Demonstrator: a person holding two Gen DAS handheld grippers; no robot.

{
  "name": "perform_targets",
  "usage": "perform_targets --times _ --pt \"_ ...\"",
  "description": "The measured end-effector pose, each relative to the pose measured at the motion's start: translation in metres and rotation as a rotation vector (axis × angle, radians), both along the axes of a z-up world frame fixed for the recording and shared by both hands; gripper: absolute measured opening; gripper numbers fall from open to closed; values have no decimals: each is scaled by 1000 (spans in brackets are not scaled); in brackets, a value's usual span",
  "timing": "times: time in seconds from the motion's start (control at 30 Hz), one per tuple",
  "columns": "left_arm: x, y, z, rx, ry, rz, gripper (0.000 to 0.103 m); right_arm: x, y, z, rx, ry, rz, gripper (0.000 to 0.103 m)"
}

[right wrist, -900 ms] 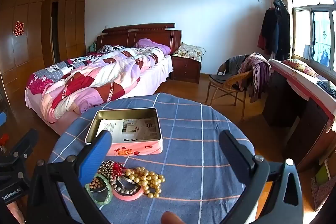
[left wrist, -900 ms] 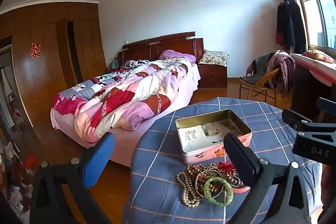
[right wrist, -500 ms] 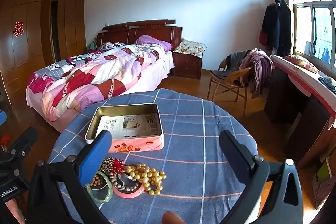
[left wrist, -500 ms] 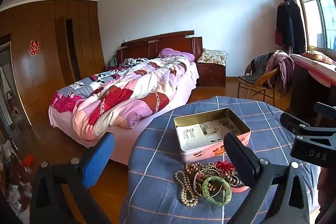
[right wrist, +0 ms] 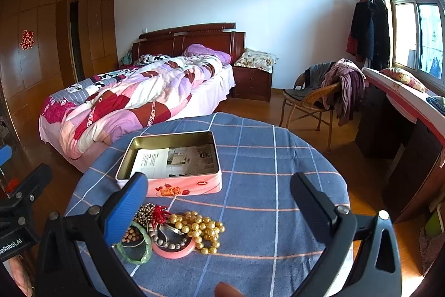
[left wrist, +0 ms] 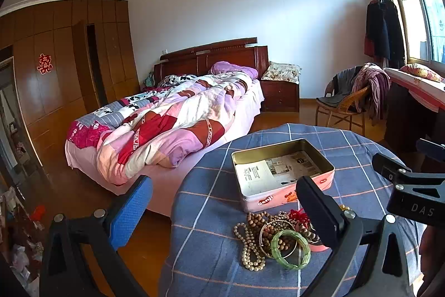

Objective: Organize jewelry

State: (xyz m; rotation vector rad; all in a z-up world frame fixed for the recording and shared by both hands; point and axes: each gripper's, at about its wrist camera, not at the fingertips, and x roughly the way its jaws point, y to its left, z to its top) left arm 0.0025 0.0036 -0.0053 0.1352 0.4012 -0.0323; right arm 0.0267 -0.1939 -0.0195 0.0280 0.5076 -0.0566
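A pink tin box (left wrist: 281,171) (right wrist: 172,160) stands open on the round blue checked table (left wrist: 211,213) (right wrist: 264,171), with only printed paper inside. In front of it lies a heap of jewelry: a green bangle (left wrist: 290,249) (right wrist: 136,247), a pale bead necklace (left wrist: 249,249), brown wooden beads (left wrist: 257,219), gold beads (right wrist: 203,230), a red tassel (right wrist: 160,213) and a pink round dish (right wrist: 173,248). My left gripper (left wrist: 222,202) hangs open above the table's left edge, nothing between its fingers. My right gripper (right wrist: 219,196) is open above the table's middle, just right of the heap.
A bed with a patchwork quilt (left wrist: 167,124) lies beyond the table. A wicker chair draped with clothes (right wrist: 319,99) and a dark desk (right wrist: 403,135) stand to the right. The right gripper's body (left wrist: 411,191) shows at the left wrist view's right edge.
Both grippers have drifted slightly, so the table and jewelry sit a little lower and nearer in each view. Nothing was taken hold of; both stay open.
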Motion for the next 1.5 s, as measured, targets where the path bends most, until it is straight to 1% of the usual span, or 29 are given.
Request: perform_targets --times 0.43,0.73,0.93,1.27,1.5 --pt "3 2 4 2 -16 10 102 -2 -5 2 -18 -2 -11 103" --pt "2 1 5 8 -19 9 102 3 -9 -3 -20 10 -25 103" --pt "5 4 5 1 -10 16 102 4 -3 -8 -33 24 -16 103" --pt "7 4 -2 -3 -3 25 102 5 -2 -9 -50 33 3 103" --pt "8 6 -8 12 5 57 102 2 0 -15 -59 44 10 103"
